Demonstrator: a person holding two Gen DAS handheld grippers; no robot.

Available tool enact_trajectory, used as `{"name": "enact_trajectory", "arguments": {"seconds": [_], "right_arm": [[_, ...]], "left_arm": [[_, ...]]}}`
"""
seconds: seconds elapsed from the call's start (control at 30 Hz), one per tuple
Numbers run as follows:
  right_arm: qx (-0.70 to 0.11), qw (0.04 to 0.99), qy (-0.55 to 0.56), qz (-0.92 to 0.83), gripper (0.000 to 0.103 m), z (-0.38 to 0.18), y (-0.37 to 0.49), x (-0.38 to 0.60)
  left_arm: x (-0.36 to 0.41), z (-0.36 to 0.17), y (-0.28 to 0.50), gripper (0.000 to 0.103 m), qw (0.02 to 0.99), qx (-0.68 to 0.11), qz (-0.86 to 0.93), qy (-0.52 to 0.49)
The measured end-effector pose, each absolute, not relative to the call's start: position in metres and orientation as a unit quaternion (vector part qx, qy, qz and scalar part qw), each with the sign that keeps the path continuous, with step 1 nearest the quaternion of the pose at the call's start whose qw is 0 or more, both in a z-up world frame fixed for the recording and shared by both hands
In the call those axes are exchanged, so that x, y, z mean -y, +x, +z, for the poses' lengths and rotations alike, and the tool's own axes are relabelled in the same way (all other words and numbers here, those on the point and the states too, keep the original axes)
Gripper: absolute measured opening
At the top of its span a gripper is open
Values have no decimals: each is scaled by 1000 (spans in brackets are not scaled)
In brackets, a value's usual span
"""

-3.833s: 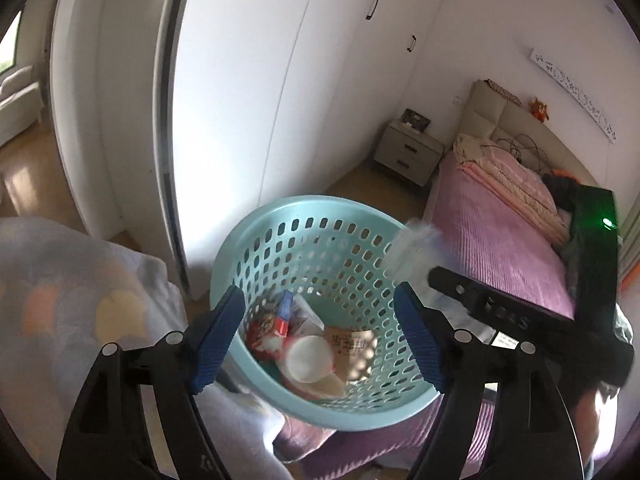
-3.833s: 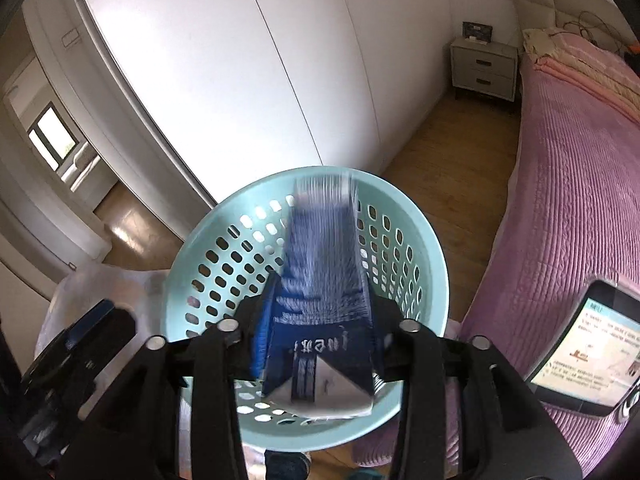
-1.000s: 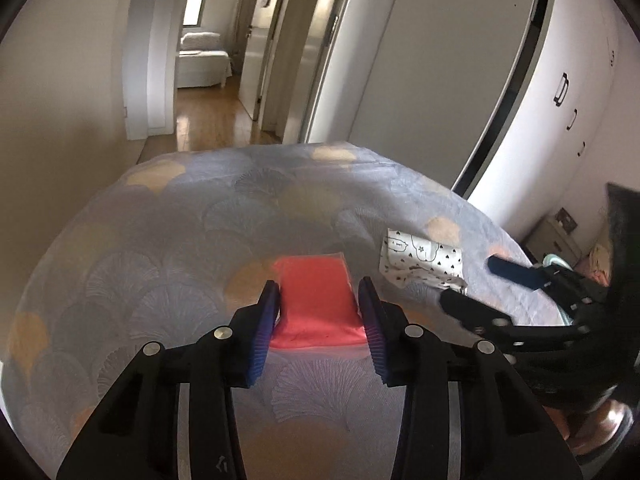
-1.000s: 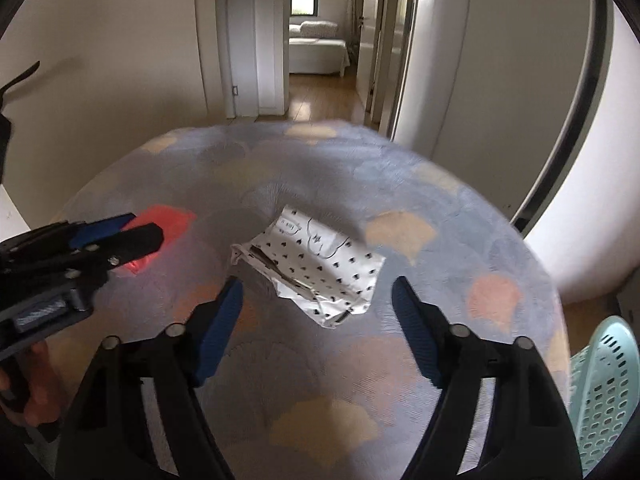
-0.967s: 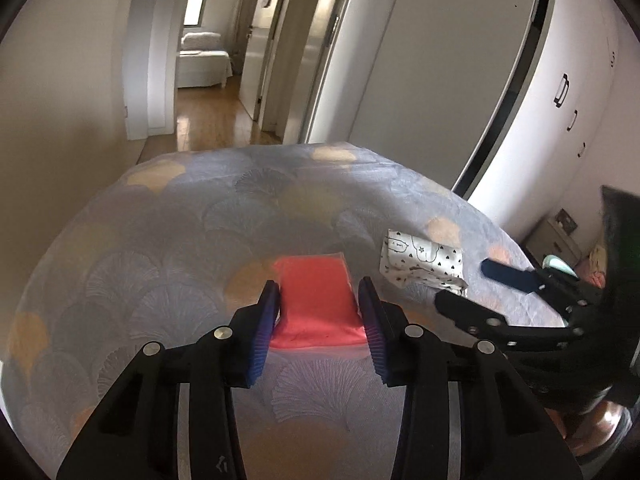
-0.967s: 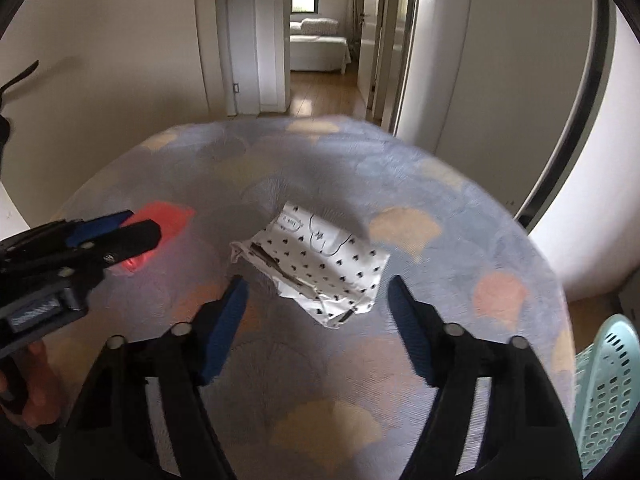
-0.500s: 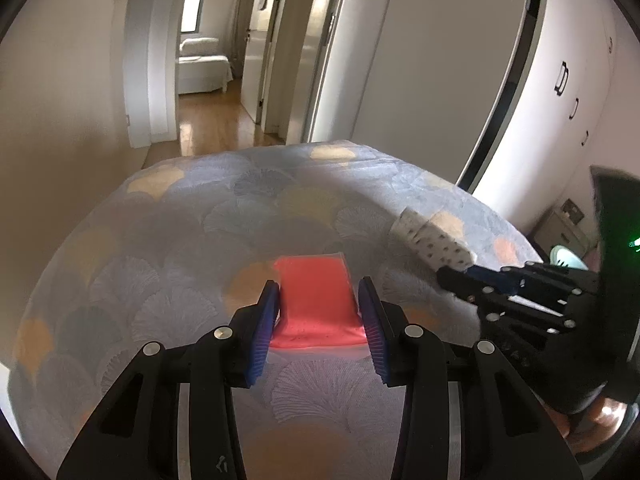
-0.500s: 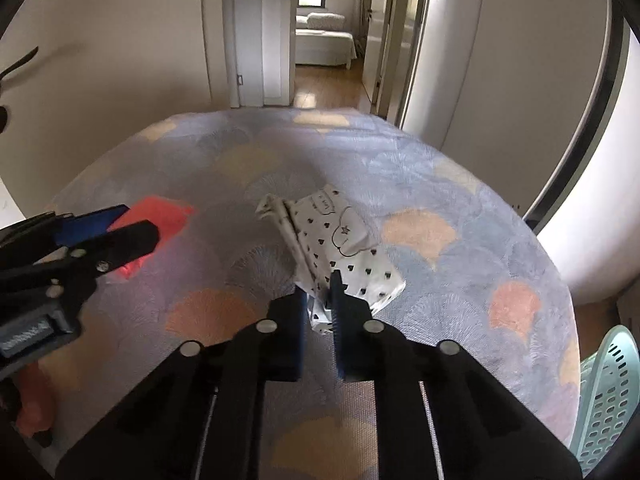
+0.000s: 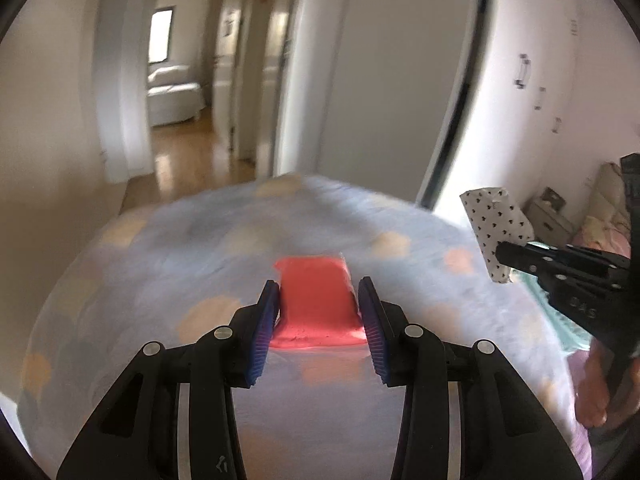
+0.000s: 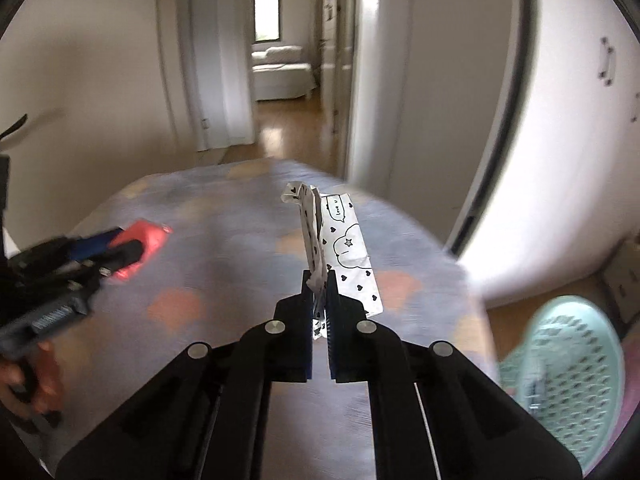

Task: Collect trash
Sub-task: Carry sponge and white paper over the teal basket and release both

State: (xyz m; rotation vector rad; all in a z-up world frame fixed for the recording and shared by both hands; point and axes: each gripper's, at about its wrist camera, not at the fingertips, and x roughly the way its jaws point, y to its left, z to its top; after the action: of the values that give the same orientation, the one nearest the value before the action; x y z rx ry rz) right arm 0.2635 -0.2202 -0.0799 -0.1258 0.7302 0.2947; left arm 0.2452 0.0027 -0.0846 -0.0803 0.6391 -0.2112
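Note:
My left gripper (image 9: 319, 294) is shut on a red packet (image 9: 316, 300) and holds it just above the round table's patterned cloth (image 9: 200, 248). My right gripper (image 10: 319, 280) is shut on a white wrapper with black hearts (image 10: 344, 248), lifted off the table; the wrapper also shows in the left wrist view (image 9: 494, 224). The right gripper (image 9: 516, 258) is to the right of the left one. The left gripper and red packet show at the left of the right wrist view (image 10: 138, 244). A teal perforated basket (image 10: 568, 364) stands on the floor at the lower right.
White wardrobe doors (image 9: 532, 92) stand to the right. A doorway (image 10: 280, 68) opens to a hallway with wooden floor behind the table. A bed with pink cover (image 9: 604, 232) is at the far right. A nightstand (image 9: 550, 216) stands by it.
The right gripper closed on the heart wrapper and lifted it off the table, swinging right toward the basket. The left gripper kept its hold on the red packet and raised it slightly.

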Motion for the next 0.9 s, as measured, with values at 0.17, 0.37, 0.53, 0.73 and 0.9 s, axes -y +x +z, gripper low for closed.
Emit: {"name": "enact_trajectory", "arguments": {"seconds": [0.17, 0.37, 0.53, 0.73, 0.9], "right_arm": [[-331, 938, -59, 78, 4, -55, 246, 271], [-310, 949, -54, -7, 4, -34, 228, 336], [-309, 948, -8, -73, 4, -29, 217, 400], [-323, 936, 62, -127, 4, -43, 212, 471], [-345, 919, 113, -153, 4, -60, 207, 515]], "left_arm": [[50, -56, 239, 40, 946, -289, -148, -9], [127, -39, 237, 40, 939, -271, -210, 19], [192, -37, 243, 40, 928, -267, -257, 32], [263, -50, 252, 39, 902, -292, -315, 43], [310, -72, 258, 39, 878, -318, -352, 58]]}}
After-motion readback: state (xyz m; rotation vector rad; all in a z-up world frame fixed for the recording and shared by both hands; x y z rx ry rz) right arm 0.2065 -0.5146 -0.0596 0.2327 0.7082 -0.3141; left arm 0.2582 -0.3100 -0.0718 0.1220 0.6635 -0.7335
